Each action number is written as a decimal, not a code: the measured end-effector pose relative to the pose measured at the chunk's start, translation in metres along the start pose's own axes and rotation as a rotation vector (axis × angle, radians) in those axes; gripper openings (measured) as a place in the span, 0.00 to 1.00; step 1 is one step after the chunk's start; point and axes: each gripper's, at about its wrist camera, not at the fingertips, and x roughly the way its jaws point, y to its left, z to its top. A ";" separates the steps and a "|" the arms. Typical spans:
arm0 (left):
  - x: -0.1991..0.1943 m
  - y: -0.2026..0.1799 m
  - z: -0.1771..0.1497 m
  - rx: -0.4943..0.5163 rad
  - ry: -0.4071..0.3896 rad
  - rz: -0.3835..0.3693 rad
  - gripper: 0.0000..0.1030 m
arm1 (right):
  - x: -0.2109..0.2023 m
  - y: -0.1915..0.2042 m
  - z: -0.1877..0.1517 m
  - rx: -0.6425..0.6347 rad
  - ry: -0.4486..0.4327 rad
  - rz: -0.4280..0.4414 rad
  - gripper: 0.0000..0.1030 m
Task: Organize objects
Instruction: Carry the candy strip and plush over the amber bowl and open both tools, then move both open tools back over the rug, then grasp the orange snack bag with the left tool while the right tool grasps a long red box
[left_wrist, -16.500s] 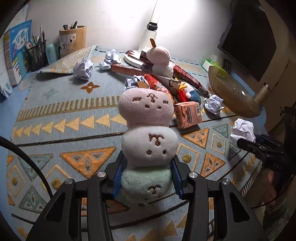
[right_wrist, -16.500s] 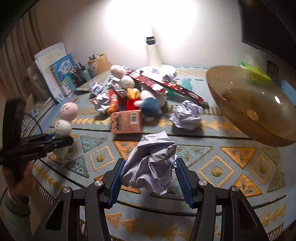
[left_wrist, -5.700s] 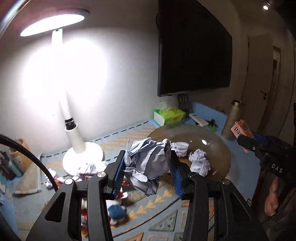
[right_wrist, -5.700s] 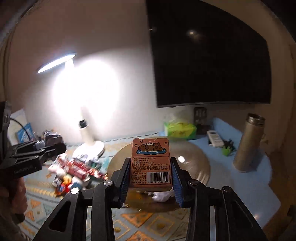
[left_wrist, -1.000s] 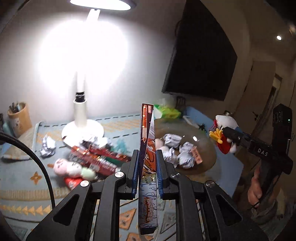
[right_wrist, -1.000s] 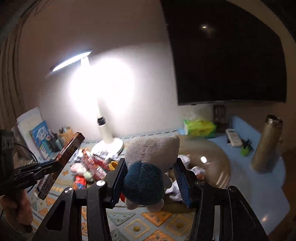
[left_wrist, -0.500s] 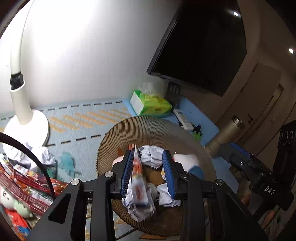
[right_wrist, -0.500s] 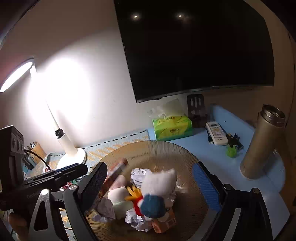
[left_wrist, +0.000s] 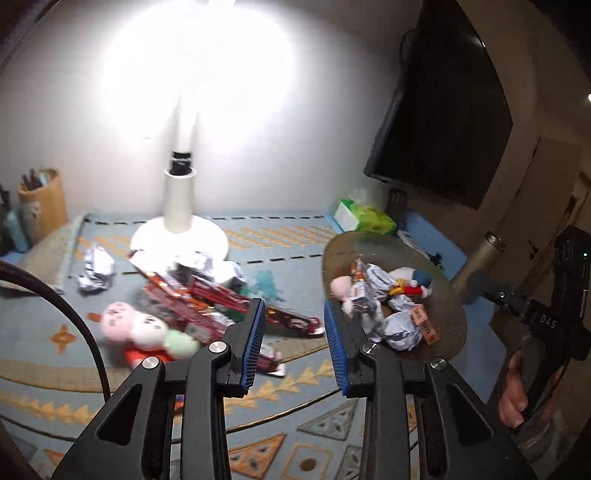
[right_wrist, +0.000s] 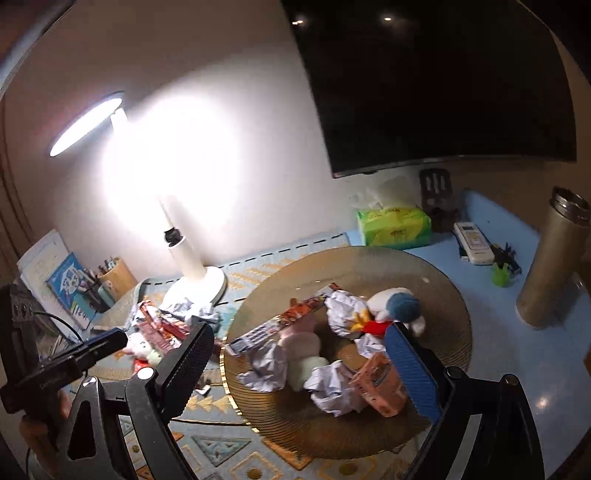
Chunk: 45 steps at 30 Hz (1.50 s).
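A brown glass bowl (right_wrist: 436, 273) (left_wrist: 448, 317) holds crumpled paper balls (right_wrist: 332, 387), a duck plush (right_wrist: 391, 302), a pink-and-white plush (right_wrist: 306, 350), an orange box (right_wrist: 380, 384) and a flat snack packet (right_wrist: 280, 325). My left gripper (left_wrist: 293, 345) is open and empty, above the mat to the left of the bowl. My right gripper (right_wrist: 299, 369) is wide open and empty, held over the bowl. On the mat lie a three-ball plush (left_wrist: 147, 330), red packets (left_wrist: 207, 295) and a paper ball (left_wrist: 96, 269).
A white desk lamp (left_wrist: 180, 225) (right_wrist: 192, 273) stands at the back. A pen cup (left_wrist: 42, 206), a green tissue box (right_wrist: 393, 227), a remote (right_wrist: 474, 242) and a metal flask (right_wrist: 550, 258) stand around. The patterned mat (left_wrist: 258, 424) covers the table.
My left gripper let the snack packet go into the bowl and pulled back to the left, now open. My right gripper stays open over the bowl after dropping the duck plush.
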 end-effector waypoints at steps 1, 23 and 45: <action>-0.014 0.011 -0.002 0.007 -0.022 0.066 0.29 | 0.001 0.015 -0.004 -0.024 -0.001 0.026 0.91; 0.018 0.169 -0.100 -0.318 0.212 0.256 0.99 | 0.154 0.139 -0.097 -0.237 0.342 -0.013 1.00; 0.089 0.102 -0.052 -0.023 0.301 0.212 0.50 | 0.147 0.127 -0.091 -0.144 0.330 0.050 1.00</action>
